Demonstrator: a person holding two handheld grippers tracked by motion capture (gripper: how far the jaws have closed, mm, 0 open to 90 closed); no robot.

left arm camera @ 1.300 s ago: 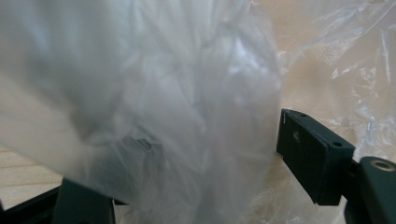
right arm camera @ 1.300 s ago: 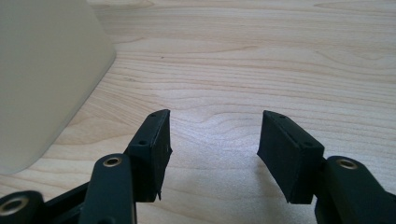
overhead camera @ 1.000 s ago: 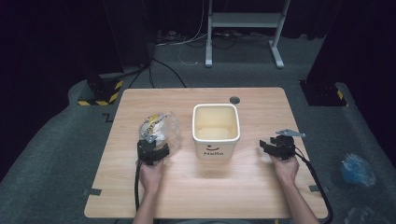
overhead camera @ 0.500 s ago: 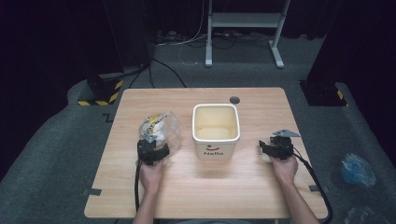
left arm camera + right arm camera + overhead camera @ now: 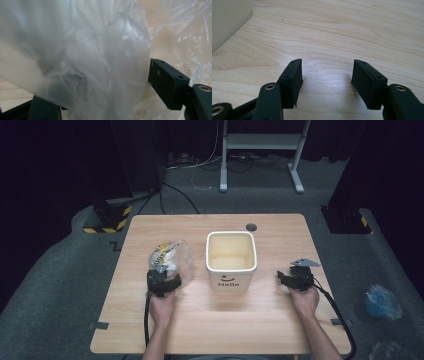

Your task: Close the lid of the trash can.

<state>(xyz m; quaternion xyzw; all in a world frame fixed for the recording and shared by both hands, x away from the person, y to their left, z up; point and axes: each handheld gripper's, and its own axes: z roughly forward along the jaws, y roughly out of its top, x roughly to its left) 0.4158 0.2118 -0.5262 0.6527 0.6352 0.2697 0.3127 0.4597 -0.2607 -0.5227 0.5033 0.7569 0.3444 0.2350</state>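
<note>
One clear plastic bag [image 5: 172, 260] lies lengthwise toward the table's far edge

We see a light wood worktop [image 5: 280, 330] on grey carpet floor [image 5: 60, 285]. Dark curtains [image 5: 55, 165] behind, white metal stand [image 5: 260, 142] at the back, cables [image 5: 200, 165] on the floor, hazard-striped base [image 5: 105, 222] at left, blue bag [image 5: 382, 301] at right.

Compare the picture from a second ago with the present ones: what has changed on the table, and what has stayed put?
Only the right gripper changed: its jaws have just been opening, with nothing between them. The left gripper stays at the plastic bag, bag between its jaws. The cream bin and both hands kept their places.
</note>
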